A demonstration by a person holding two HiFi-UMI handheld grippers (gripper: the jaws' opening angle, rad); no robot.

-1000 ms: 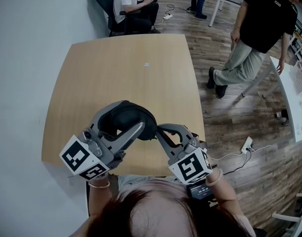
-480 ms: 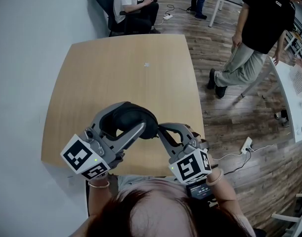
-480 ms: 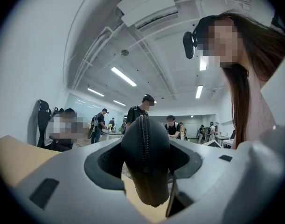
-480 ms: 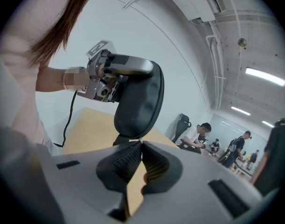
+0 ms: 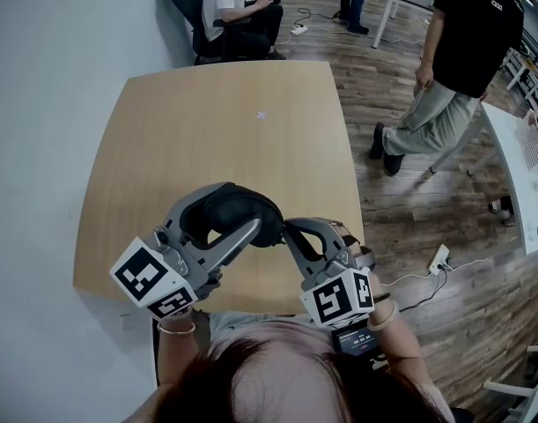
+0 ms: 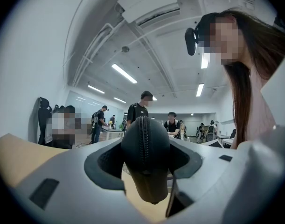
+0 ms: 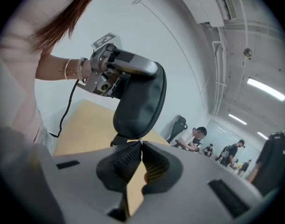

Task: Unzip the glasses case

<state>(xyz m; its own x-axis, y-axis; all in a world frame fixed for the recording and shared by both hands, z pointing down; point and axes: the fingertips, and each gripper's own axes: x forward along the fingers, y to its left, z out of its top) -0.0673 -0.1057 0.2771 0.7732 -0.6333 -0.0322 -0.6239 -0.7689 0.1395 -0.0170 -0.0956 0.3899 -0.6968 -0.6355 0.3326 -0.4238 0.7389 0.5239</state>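
Observation:
A black zipped glasses case (image 5: 217, 214) is held up above the near edge of the wooden table (image 5: 207, 122). My left gripper (image 5: 242, 205) is shut across its body. In the left gripper view the case (image 6: 144, 139) stands between the jaws of that gripper (image 6: 146, 161), its zipper line running up the middle. My right gripper (image 5: 284, 228) meets the case's right end. In the right gripper view its jaws (image 7: 141, 146) are pressed together at the tips, right under the case (image 7: 140, 101), on the small zipper pull. The left gripper (image 7: 118, 71) shows behind.
The table top carries only a small white speck (image 5: 261, 115). A person (image 5: 467, 60) walks on the wood floor at the right, another sits on a chair (image 5: 229, 11) beyond the far edge. A power strip (image 5: 439, 259) with cables lies on the floor.
Both grippers and the case have stayed almost where they were, with only a slight shift. The walking person at the right has stepped on.

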